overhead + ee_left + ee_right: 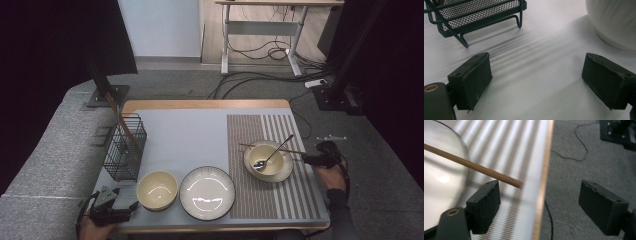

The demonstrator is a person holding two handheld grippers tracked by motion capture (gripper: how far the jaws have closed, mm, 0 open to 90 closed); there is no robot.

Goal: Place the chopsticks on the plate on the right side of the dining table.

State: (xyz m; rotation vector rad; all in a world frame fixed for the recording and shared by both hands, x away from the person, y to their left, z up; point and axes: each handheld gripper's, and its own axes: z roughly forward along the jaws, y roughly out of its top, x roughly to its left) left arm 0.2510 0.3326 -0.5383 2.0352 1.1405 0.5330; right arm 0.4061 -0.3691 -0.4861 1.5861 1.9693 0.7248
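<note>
**Chopstick within reach at the table's right edge**

A wooden chopstick [272,148] lies across the cream bowl [268,161] on the striped placemat [295,190], its tip just above one pad of my right gripper [306,159], whose jaws stand wide with nothing between them. A spoon [274,151] leans in the same bowl. My left gripper [537,82] (jaws also wide, empty) rests low near the black mesh basket [123,150] and a second cream bowl [157,189], beside a dark-rimmed plate [207,192].

Two cream bowls are sitting on the bench: one near left [157,189], one at right [263,158] on a saucer [286,171]. One plate [207,192], one metal spoon [272,153], one wooden chopstick [272,149], one wire basket [125,147] and one striped mat [280,195] are lying there too.
</note>
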